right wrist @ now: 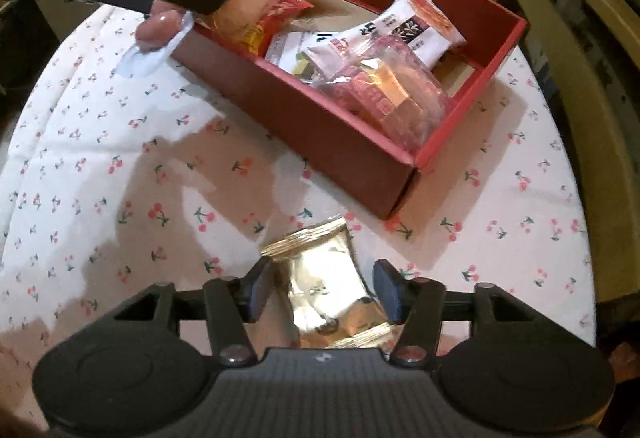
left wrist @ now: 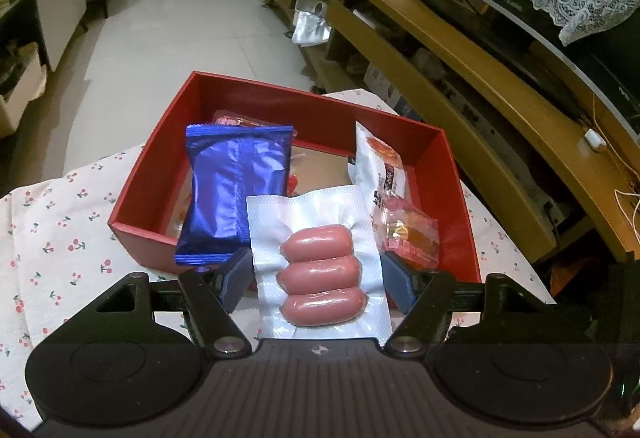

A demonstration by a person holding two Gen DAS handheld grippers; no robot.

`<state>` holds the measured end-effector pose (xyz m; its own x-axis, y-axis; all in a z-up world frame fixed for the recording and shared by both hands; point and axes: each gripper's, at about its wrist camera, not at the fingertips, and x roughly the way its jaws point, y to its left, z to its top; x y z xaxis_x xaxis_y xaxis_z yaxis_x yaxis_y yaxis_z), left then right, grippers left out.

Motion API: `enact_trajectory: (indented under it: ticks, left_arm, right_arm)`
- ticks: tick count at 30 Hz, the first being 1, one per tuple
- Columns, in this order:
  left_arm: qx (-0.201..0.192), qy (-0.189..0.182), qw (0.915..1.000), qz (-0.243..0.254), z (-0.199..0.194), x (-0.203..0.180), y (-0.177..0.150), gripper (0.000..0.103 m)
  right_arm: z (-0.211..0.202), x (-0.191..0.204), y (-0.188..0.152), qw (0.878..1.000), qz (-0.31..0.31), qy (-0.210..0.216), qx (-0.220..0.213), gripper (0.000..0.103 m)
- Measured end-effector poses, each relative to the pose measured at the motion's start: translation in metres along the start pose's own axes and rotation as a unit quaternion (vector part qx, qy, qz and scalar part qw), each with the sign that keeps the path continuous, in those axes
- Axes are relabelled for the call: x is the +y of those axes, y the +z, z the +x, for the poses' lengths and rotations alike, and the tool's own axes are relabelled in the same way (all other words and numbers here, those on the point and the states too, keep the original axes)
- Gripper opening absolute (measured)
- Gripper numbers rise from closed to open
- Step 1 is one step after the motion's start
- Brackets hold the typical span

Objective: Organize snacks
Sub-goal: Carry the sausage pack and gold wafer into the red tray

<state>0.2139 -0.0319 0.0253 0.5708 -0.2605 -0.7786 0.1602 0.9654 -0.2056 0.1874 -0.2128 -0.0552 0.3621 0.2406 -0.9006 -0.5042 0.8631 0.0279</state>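
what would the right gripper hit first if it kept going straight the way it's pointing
Most likely the gold foil packet, which lies on the cherry-print tablecloth between the right gripper's open fingers; depth is hard to judge.

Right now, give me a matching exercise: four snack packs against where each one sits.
Things:
1. sausage pack
2. gold packet
3. blue packet
4. pink-wrapped cake

Places:
A. on the cherry-print cloth, outside the box
B. leaning over the box's front wall
C. between the left gripper's fingers
D. inside the red box, at its near corner

Pairs: 1-C, 2-A, 3-B, 4-D
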Motion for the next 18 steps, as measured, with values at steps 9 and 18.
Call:
enact_trajectory:
  ticks: [9,18]
  left_arm:
    - [0.005,-0.004,1.0000,0.007,0.000,-0.006,-0.005,0.076]
    - [-0.007,-0.008,0.9999,0.004,-0.007,-0.006,0.001,0.076]
  right_arm:
    - [-0.010,0.001,-0.009,1.000,0.031,-0.001,-0.001,0.045]
    - [-0.071,-0.006,0.001,0.991,0.085,0.019,-0.101,0.045]
